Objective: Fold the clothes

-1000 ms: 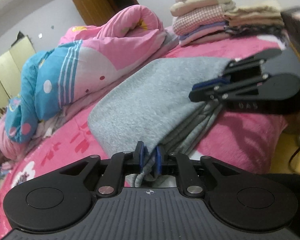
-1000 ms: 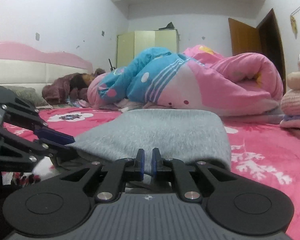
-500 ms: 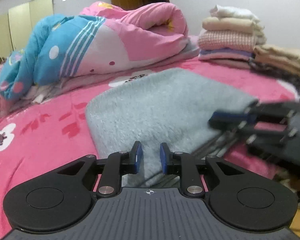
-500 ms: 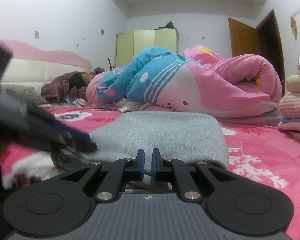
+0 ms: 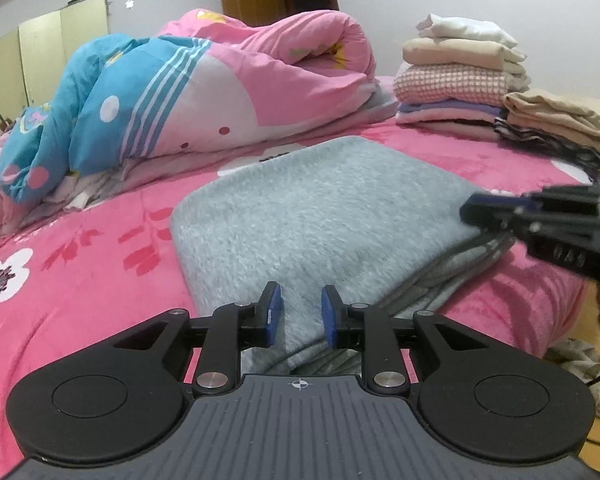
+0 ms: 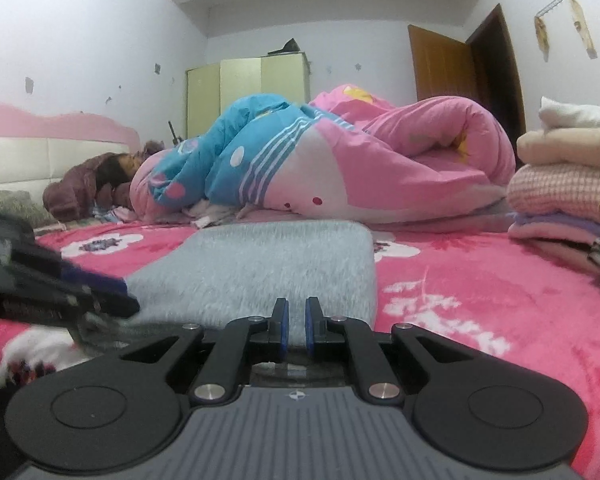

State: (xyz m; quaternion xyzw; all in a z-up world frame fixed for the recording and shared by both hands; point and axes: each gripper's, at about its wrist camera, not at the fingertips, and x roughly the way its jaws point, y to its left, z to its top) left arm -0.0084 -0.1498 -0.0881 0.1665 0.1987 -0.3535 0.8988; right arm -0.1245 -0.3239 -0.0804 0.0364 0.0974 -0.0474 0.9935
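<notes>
Jaws of the left gripper are standing released; the right gripper is sitting nearly clenched, its grip unclear. The folded grey garment is looking soft and floppy, likely best taken at its layered near edge.

- Bed with pink flowered cover.
- Folded grey garment at centre.
- Rolled quilt at ten o'clock.
- Stacked folded clothes at two o'clock.

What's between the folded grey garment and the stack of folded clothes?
Only bare pink floral bedspread lies between the grey garment and the stack, as the left wrist view shows.
</notes>
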